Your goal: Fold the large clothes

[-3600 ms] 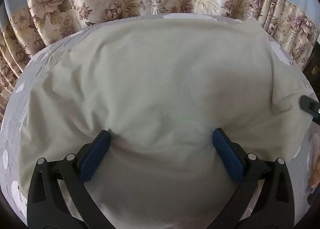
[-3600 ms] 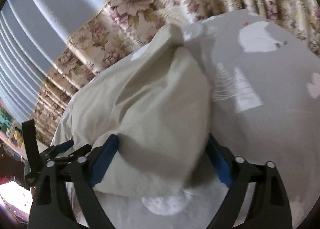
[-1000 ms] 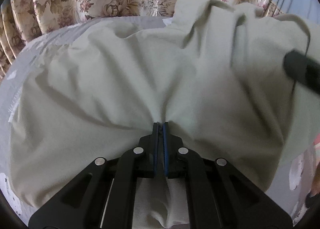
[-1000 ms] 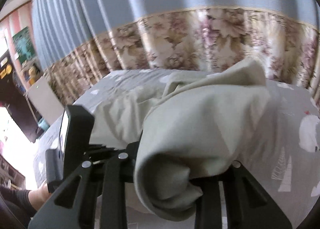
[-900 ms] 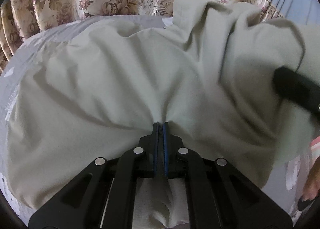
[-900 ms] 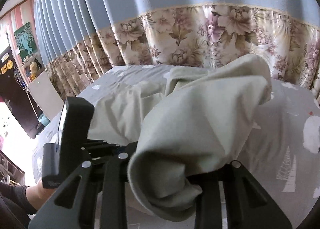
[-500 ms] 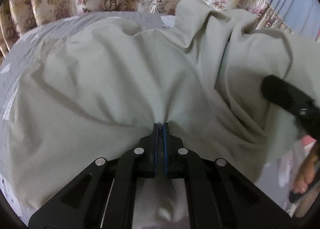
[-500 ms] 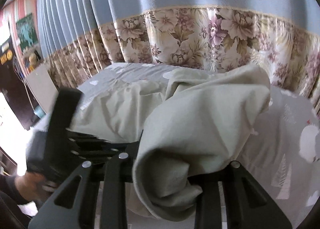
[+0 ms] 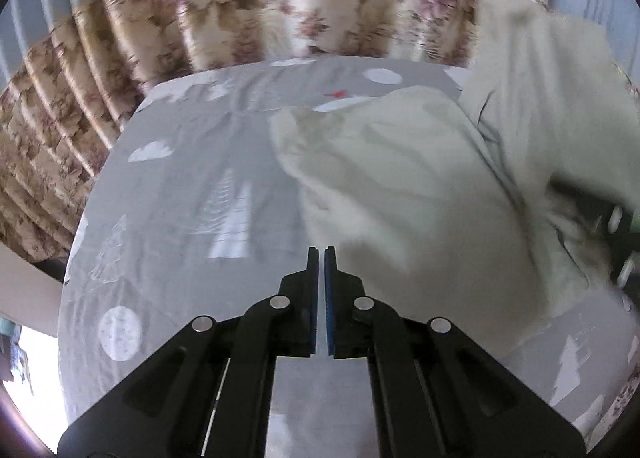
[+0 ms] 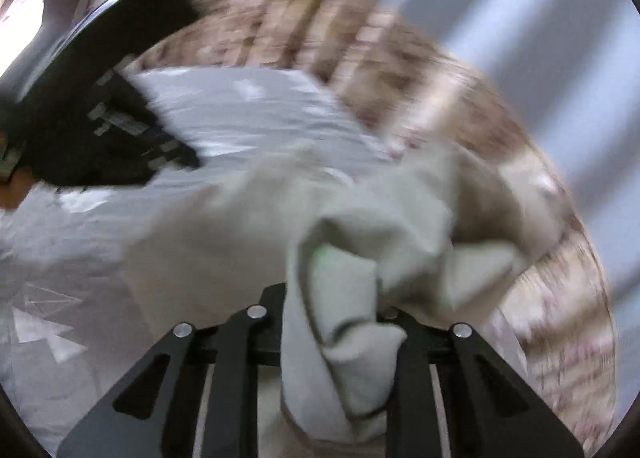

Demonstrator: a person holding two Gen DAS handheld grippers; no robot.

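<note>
Flowered curtains (image 9: 280, 14) hang behind the bed, and a grey sheet (image 9: 180, 186) with white trees and clouds covers it. On the left side of the bed the sheet is bare. Over this bare part hovers the left gripper (image 9: 319, 254); its two blue pads are pressed together and nothing is between them, so it carries no cloth. To its right lies the pale green garment (image 9: 408, 194), in a loose heap on the sheet, with one part lifted high on the far right. That lifted part is in the right gripper (image 10: 340, 322), whose jaws are closing on a thick bunch of the fabric between them. I think the bunch is raised so that this side can be carried over the rest for a fold. The right view is very blurred, so finer details are not clear.
</note>
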